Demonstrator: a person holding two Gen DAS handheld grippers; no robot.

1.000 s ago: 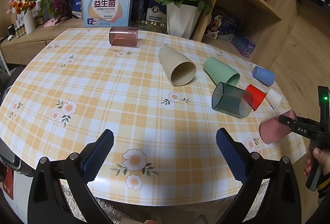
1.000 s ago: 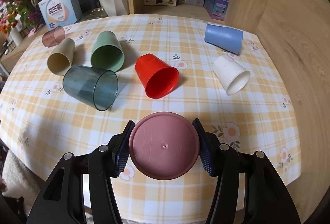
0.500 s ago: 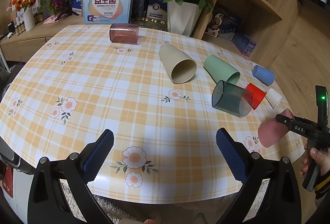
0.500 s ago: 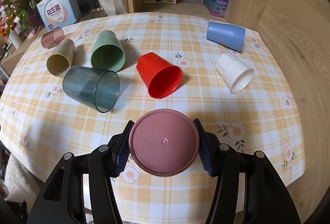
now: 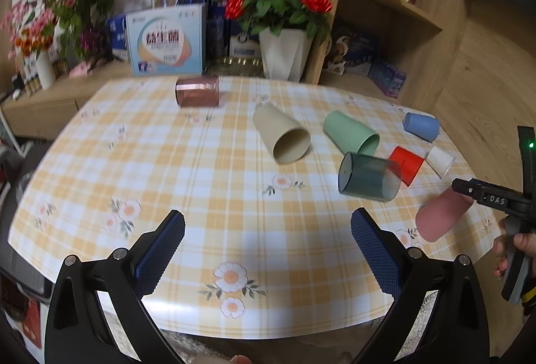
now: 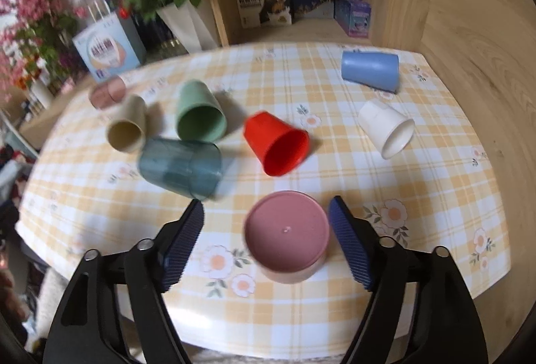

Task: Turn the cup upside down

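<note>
Eight cups show on the checked table (image 6: 435, 196). Nearest, the pink cup (image 6: 286, 238) stands base-up close to the near edge, between the right gripper (image 6: 266, 241), whose jaws are spread wide and clear of it on both sides. Beyond it seven cups lie on their sides: teal (image 6: 181, 168), red (image 6: 276, 142), white (image 6: 385, 127), beige (image 6: 127, 129), green (image 6: 199, 116), blue (image 6: 370, 70), rose-tinted (image 6: 107, 92). The left gripper (image 5: 268, 240) hovers spread over bare cloth at the near left.
</note>
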